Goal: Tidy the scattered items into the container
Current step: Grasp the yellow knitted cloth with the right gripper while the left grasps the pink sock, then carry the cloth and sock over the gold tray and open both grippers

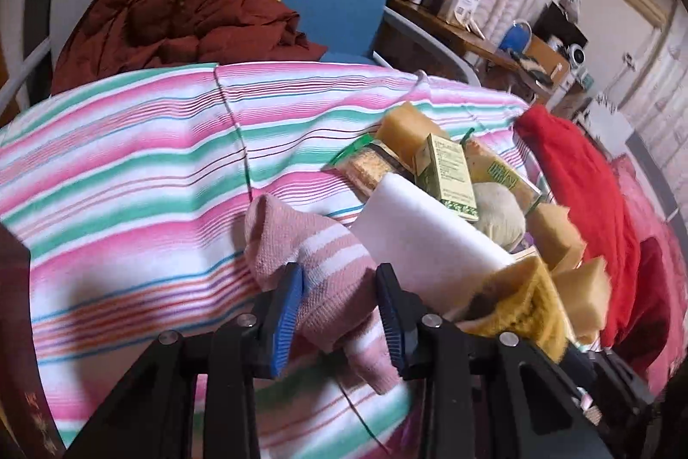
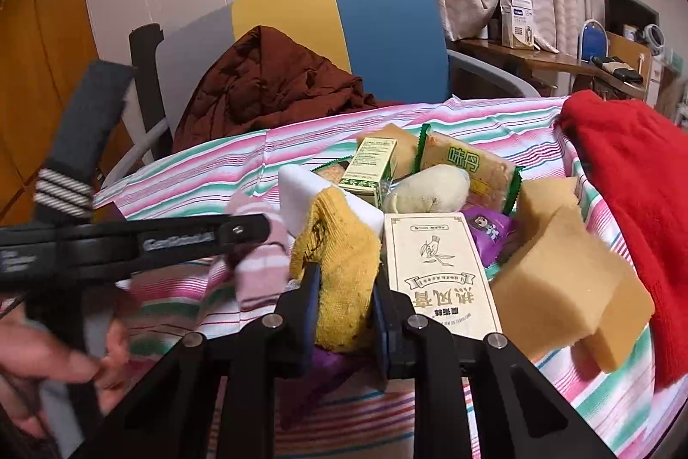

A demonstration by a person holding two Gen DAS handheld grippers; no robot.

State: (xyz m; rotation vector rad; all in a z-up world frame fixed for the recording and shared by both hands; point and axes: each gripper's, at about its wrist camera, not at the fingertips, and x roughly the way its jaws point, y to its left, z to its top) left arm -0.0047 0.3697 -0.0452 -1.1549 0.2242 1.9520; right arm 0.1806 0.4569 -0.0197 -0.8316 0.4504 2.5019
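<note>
A pink striped sock (image 1: 327,244) sits between the blue pads of my left gripper (image 1: 340,274), which is shut on it above the striped cloth. Seen from the right wrist, that left gripper (image 2: 266,226) comes in from the left with the pink sock (image 2: 258,274) at its tip. My right gripper (image 2: 346,278) is shut on a yellow sock (image 2: 339,244). Just beyond lies a pile: a white sponge (image 2: 301,179), green box (image 2: 370,162), snack packet (image 2: 468,166), beige pouch (image 2: 425,188), wooden box (image 2: 438,265), purple packet (image 2: 490,226) and tan foam blocks (image 2: 563,278). No container edge shows.
A pink, green and white striped cloth (image 1: 129,179) covers the surface. A red garment (image 2: 632,201) lies at the right. Behind stands a blue and yellow chair (image 2: 378,20) with a brown jacket (image 2: 266,89). A person's hand (image 2: 43,364) holds the left tool. A cluttered desk (image 2: 537,59) is at far right.
</note>
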